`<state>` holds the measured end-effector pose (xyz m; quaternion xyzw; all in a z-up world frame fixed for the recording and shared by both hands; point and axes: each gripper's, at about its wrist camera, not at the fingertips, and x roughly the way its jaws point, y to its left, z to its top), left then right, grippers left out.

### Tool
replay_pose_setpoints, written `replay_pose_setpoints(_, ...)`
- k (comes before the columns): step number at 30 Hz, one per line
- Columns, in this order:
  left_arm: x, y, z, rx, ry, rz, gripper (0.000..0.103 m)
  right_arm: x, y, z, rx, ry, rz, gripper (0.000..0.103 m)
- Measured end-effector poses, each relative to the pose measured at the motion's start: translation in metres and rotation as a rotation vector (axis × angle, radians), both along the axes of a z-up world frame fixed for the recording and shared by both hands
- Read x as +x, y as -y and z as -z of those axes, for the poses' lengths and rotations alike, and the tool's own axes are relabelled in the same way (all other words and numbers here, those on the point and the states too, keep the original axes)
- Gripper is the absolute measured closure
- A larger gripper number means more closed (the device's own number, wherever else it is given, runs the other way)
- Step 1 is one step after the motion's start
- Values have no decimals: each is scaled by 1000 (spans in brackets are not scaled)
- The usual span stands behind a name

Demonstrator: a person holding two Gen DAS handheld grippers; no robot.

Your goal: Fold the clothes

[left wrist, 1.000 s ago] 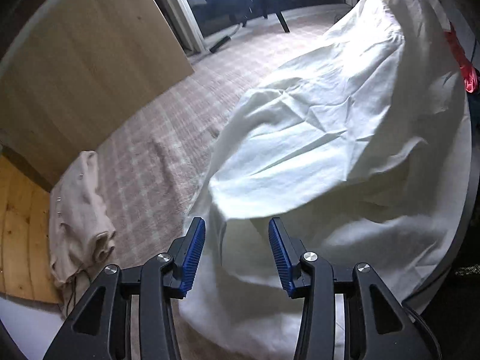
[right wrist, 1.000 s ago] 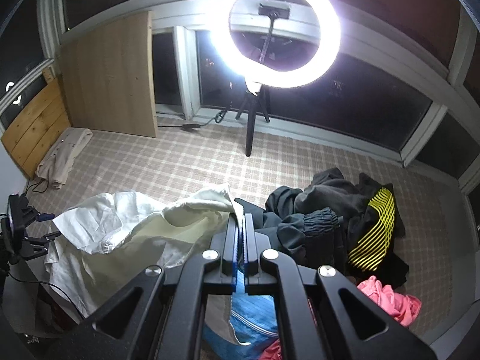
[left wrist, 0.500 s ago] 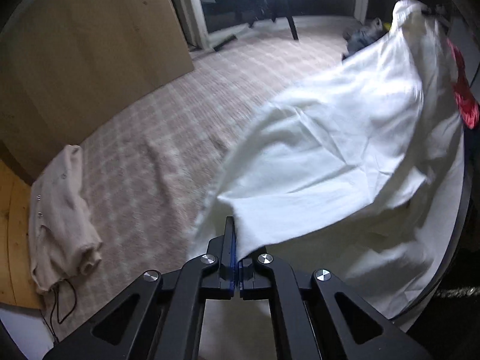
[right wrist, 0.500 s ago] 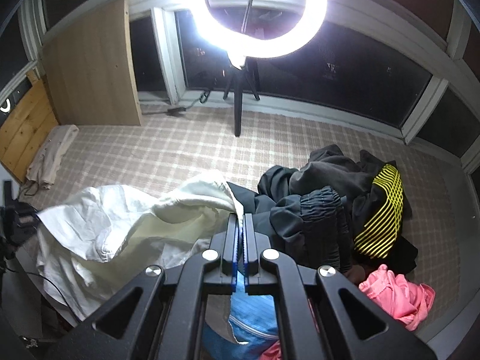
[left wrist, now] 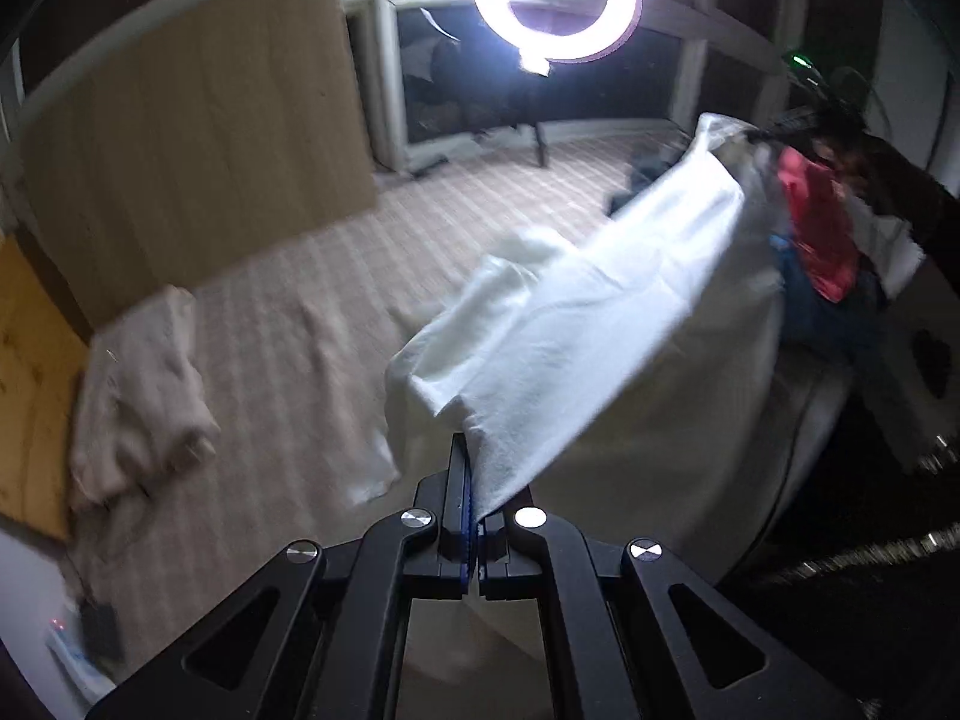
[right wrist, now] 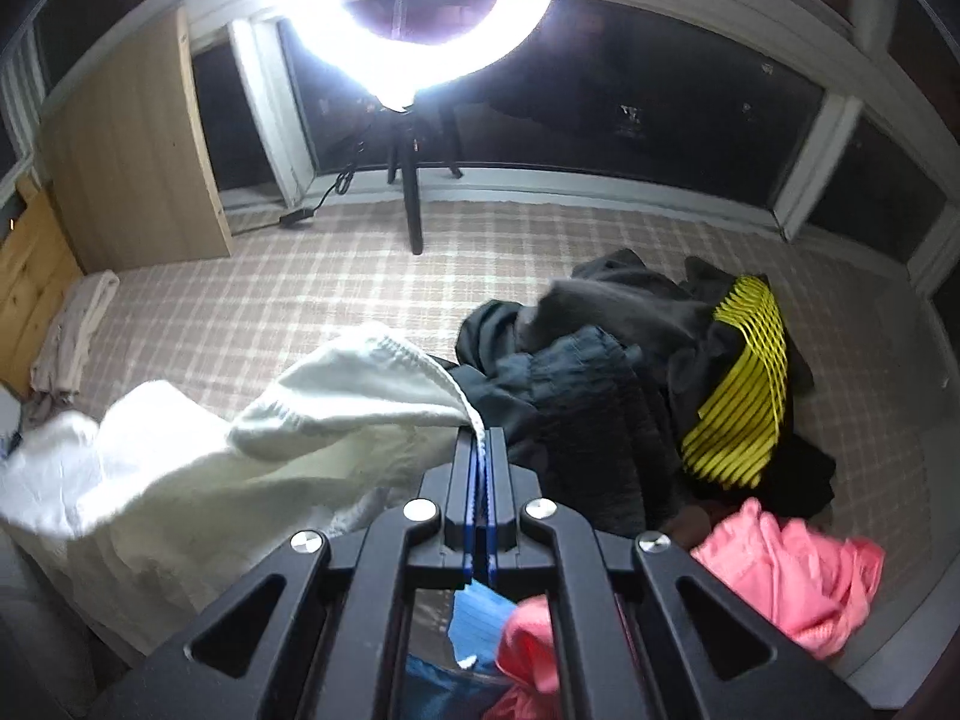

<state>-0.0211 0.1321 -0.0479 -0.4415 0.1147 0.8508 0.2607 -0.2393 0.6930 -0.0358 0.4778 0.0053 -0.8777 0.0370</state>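
A white garment (left wrist: 588,324) hangs stretched between both grippers above the checked carpet. My left gripper (left wrist: 469,450) is shut on one edge of it, and the cloth runs away up to the right. In the right wrist view my right gripper (right wrist: 480,441) is shut on another edge of the same white garment (right wrist: 198,468), which sags off to the left. The far end of the cloth in the left wrist view reaches the other gripper (left wrist: 798,120), dark and blurred.
A pile of dark clothes with a yellow-striped piece (right wrist: 660,372) lies right of centre, with pink (right wrist: 792,576) and blue garments (right wrist: 480,618) nearer. A beige garment (left wrist: 138,396) lies by a wooden board (left wrist: 198,138). A ring light on a tripod (right wrist: 414,12) stands by the windows.
My left gripper closed on the white garment's edge and lifted it off the carpet. The right gripper sank a little, still holding its edge, and the cloth pulled tauter between them.
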Motion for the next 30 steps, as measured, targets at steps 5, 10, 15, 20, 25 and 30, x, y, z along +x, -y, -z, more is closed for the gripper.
replay_pose_setpoints(5, 47, -25, 42, 30, 153, 63, 103, 9, -18, 19, -25, 39, 47, 101)
replay_pose_setpoints(10, 75, -57, 96, -34, 258, 156, 103, 11, -22, 30, -28, 62, 56, 101)
replay_pose_setpoints(15, 81, -77, 132, -193, 300, 178, 96, 14, -18, 27, -14, 63, 32, 101)
replay_pose_setpoints(20, 77, -73, 91, -229, 179, 134, 67, 19, -11, 5, -90, 42, 1, 101)
replay_pose_setpoints(25, 73, -106, 56, -164, 83, 191, 66, 21, 18, -38, -94, -42, -81, 101)
replay_pose_setpoints(30, 79, -111, 60, -188, 87, 229, 65, 19, 43, -55, -26, -64, -134, 101)
